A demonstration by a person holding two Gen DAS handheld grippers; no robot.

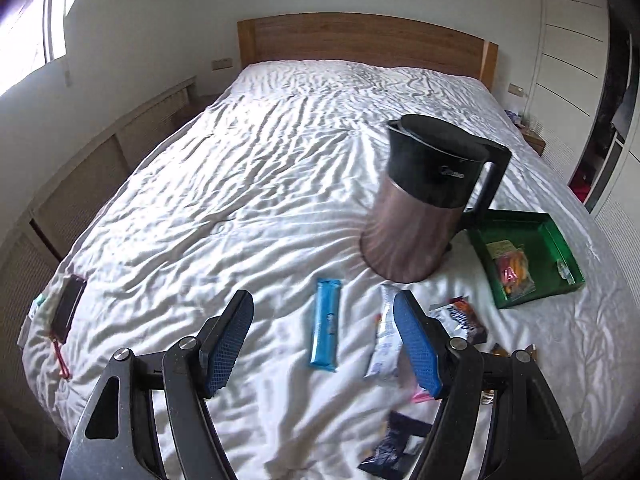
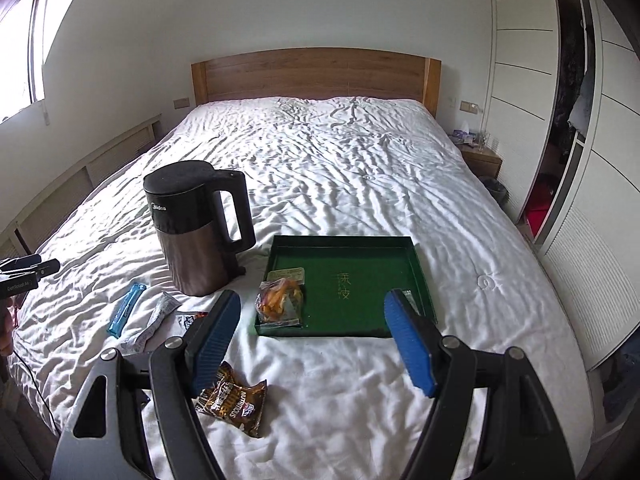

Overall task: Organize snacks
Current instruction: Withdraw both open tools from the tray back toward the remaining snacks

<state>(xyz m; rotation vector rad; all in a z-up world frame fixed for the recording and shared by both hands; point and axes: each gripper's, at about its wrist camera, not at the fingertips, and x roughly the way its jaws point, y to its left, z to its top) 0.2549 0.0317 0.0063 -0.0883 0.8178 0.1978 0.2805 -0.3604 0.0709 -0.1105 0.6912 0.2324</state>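
Two tongs, left (image 1: 324, 340) and right (image 2: 312, 336), open, empty, above white bed (image 2: 340, 168); wooden headboard (image 2: 312, 76), wardrobe (image 2: 520, 80) beside.

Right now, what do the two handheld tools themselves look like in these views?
Both match: the left tool and right tool each have two black linkage arms with round silver pivot bolts, ending in fingers faced with blue, finely textured pads. Grey plates with cut-out slots sit at the base. In the right wrist view, the left tool's black body bears white lettering, with a thin black cable beneath.

Home bedroom, bed (image 2: 320, 152) (wooden headboard (image 2: 312, 76)), wardrobe (image 2: 520, 80)
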